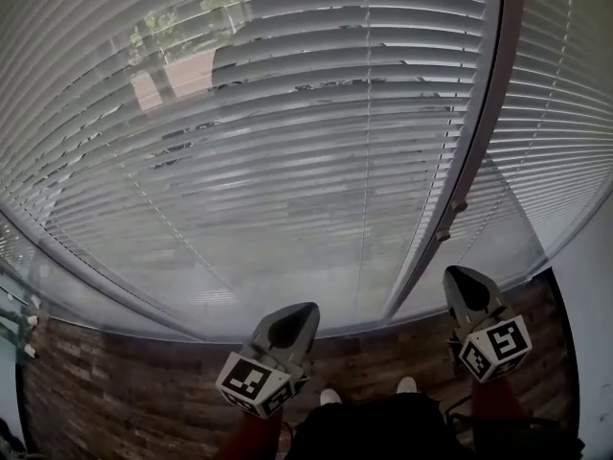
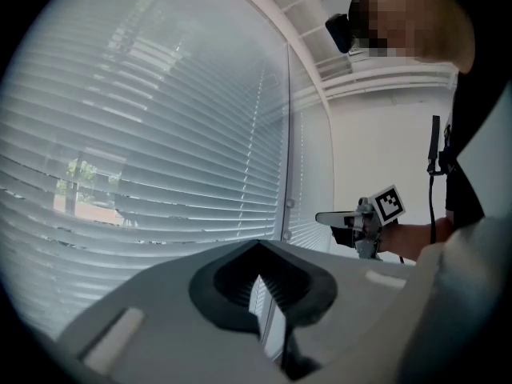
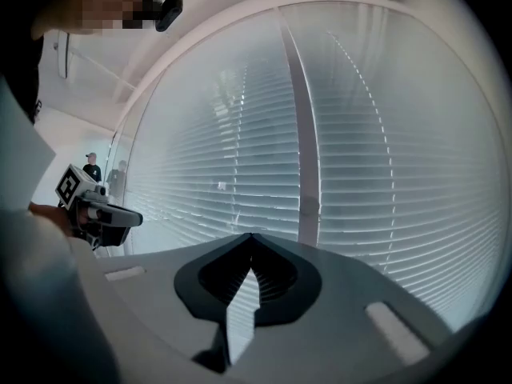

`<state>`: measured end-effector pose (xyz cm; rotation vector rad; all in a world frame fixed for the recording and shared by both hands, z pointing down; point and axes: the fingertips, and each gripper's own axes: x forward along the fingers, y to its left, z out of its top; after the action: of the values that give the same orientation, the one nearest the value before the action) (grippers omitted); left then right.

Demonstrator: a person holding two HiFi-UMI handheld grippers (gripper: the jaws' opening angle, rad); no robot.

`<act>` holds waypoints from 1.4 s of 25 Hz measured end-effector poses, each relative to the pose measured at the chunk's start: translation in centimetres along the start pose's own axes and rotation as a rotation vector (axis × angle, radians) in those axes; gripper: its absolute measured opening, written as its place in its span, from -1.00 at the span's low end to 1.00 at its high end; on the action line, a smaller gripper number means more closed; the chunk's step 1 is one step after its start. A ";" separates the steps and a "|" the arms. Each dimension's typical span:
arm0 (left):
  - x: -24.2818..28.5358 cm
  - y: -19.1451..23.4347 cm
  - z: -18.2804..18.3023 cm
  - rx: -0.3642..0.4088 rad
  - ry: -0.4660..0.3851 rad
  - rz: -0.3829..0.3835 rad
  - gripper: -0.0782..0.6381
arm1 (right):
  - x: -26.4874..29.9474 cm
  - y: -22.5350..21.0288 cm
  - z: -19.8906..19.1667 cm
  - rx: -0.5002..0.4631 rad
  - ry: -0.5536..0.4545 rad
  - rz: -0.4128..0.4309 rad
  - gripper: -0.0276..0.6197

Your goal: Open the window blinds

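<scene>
1. Directly ahead hang the white horizontal-slat window blinds, lowered close to the brown wood-plank floor. The slats lie nearly shut, and a tree and a building show dimly through them at the far upper left.
2. A pale upright window-frame post splits the blinds into a wide section on the left and a narrower one on the right.
3. On the near side of the wide section, the left tool is held low and points at the slats without touching them. In its own view the jaws meet at the tips with nothing between them, and only slats lie beyond.
4. Just right of the post, the right tool faces the narrower section, also clear of the slats. Its jaws are closed and it holds nothing.
5. A thin lift cord runs down the wide section, and neither tool is on it.
6. Each tool shows in the other's view, held level, with the two well apart.
</scene>
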<state>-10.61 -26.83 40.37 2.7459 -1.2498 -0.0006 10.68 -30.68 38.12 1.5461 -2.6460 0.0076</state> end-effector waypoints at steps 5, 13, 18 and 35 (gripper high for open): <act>1.1 -0.5 -0.1 0.005 -0.004 0.028 -0.78 | 1.7 -2.7 1.6 -0.032 -0.042 -0.009 -0.83; 1.5 -3.2 1.4 0.025 0.013 0.013 -0.78 | 2.3 -5.6 4.9 -0.068 -0.083 -0.081 -0.64; 1.3 -3.7 0.3 0.033 0.028 0.007 -0.78 | 3.7 -7.5 3.9 -0.075 -0.032 -0.155 -0.43; 1.1 -2.9 -0.3 0.015 0.025 0.007 -0.78 | 6.5 -8.7 2.7 -0.031 0.012 -0.204 -0.38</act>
<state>-7.72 -25.74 40.39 2.7449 -1.2583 0.0436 14.87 -40.75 35.58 1.7915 -2.4540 -0.0362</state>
